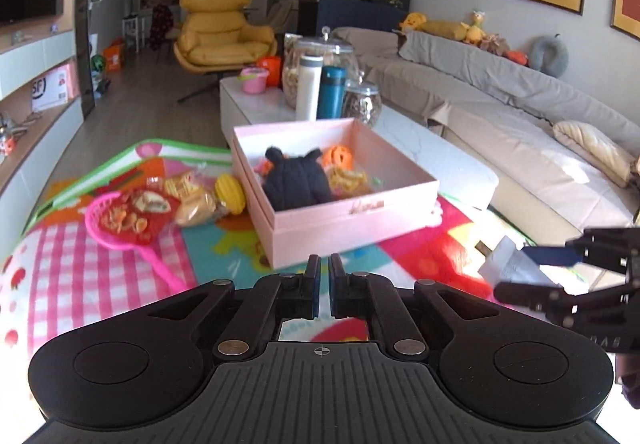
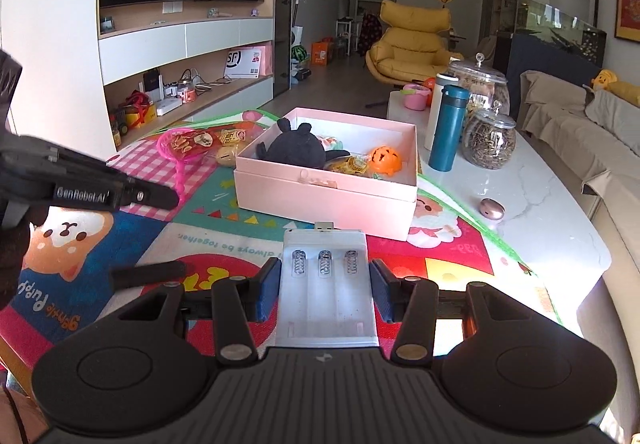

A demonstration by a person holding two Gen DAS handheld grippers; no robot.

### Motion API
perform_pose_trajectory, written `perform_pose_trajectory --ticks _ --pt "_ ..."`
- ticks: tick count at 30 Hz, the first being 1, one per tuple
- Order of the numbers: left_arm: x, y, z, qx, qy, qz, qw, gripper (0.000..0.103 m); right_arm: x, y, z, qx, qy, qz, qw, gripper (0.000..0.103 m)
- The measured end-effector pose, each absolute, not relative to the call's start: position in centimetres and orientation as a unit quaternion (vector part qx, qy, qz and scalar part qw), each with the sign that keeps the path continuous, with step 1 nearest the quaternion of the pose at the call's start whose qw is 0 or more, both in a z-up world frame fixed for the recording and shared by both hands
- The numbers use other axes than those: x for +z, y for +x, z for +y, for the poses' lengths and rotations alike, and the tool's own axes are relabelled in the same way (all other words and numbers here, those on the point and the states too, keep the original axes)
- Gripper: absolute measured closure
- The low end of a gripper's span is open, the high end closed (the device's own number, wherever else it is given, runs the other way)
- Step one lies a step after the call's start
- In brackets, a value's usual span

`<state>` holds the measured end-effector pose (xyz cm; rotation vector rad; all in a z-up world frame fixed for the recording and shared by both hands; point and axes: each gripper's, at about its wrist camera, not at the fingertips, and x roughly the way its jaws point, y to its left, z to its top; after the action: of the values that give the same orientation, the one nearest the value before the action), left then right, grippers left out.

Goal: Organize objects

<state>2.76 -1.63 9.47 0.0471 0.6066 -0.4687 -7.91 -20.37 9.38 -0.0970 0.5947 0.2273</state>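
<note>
Charger (image 2: 326, 284) between right fingers (image 2: 267, 290).

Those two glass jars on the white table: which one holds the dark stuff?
The smaller, front glass jar beside the teal bottle; the taller jar behind it holds paler contents.

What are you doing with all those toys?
Someone is tidying toys into the pink box on the play mat. The right tool grips a white battery charger in front of the box. The left tool is shut and empty. A black plush and orange pumpkin already sit inside.
</note>
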Motion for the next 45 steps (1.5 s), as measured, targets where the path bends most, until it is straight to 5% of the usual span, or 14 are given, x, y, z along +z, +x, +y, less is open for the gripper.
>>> perform_pose_trajectory --ticks 6,23,27,33,37,45 --pt "10.8 4.8 -1.5 -0.233 0.004 0.293 0.927 0.097 8.5 -7.7 -21.1 0.107 -0.033 0.299 0.948 0.056" --pt "3.1 -0.3 -1.1 -0.252 0.073 0.375 0.889 0.089 3.1 -5.1 -19.8 0.102 -0.021 0.368 0.924 0.055" --pt "2.1 -1.0 -3.1 -0.249 0.124 0.393 0.876 0.065 3.1 -5.2 -19.6 0.094 -0.025 0.367 0.925 0.055" --pt "1.6 -1.6 -2.7 -0.243 0.118 0.38 0.885 0.067 2.7 -5.5 -19.1 0.085 -0.035 0.352 0.931 0.054" --pt "1.5 -1.8 -2.4 -0.229 0.109 0.369 0.894 0.081 2.5 -5.5 -19.2 0.082 -0.032 0.343 0.935 0.053" --pt "3.3 -0.9 -2.9 -0.23 0.108 0.359 0.898 0.081 2.3 -5.8 -19.2 0.079 -0.031 0.334 0.939 0.053"
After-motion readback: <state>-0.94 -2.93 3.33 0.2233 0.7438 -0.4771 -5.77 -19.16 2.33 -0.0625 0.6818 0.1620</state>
